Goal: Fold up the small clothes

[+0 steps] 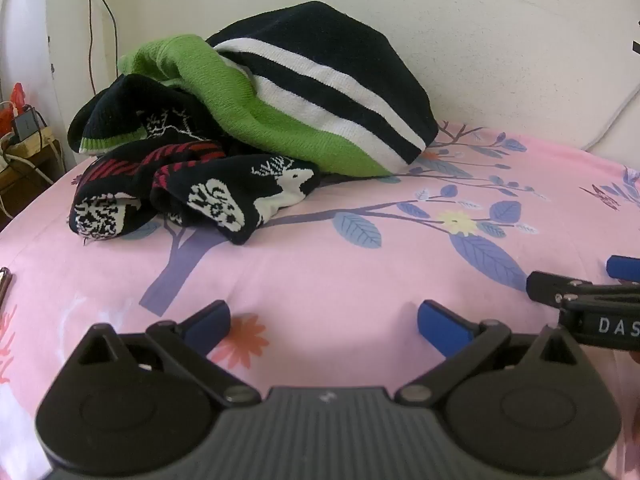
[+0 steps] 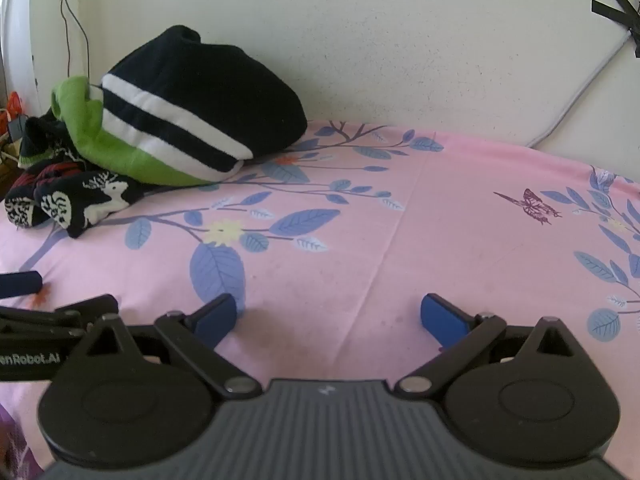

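Setting: a bed covered by a pink sheet (image 1: pixel 360 272) printed with blue leaves and branches, set against a pale wall (image 1: pixel 500 60).
Clothes: a heap of small knitted garments lies at the far left of the bed, against the wall, well apart from both grippers.
Top garment: a green, navy and white striped sweater (image 1: pixel 304 92), bunched and unfolded.
Front garment: a dark knit with white reindeer and red stripes (image 1: pixel 208 188), crumpled, touching the striped one.
Left gripper (image 1: pixel 323 322): blue-padded jaws spread wide, nothing between them, hovering over bare sheet.
Right gripper (image 2: pixel 327 318): jaws likewise released and empty, just beside the left one, angled down at the sheet.
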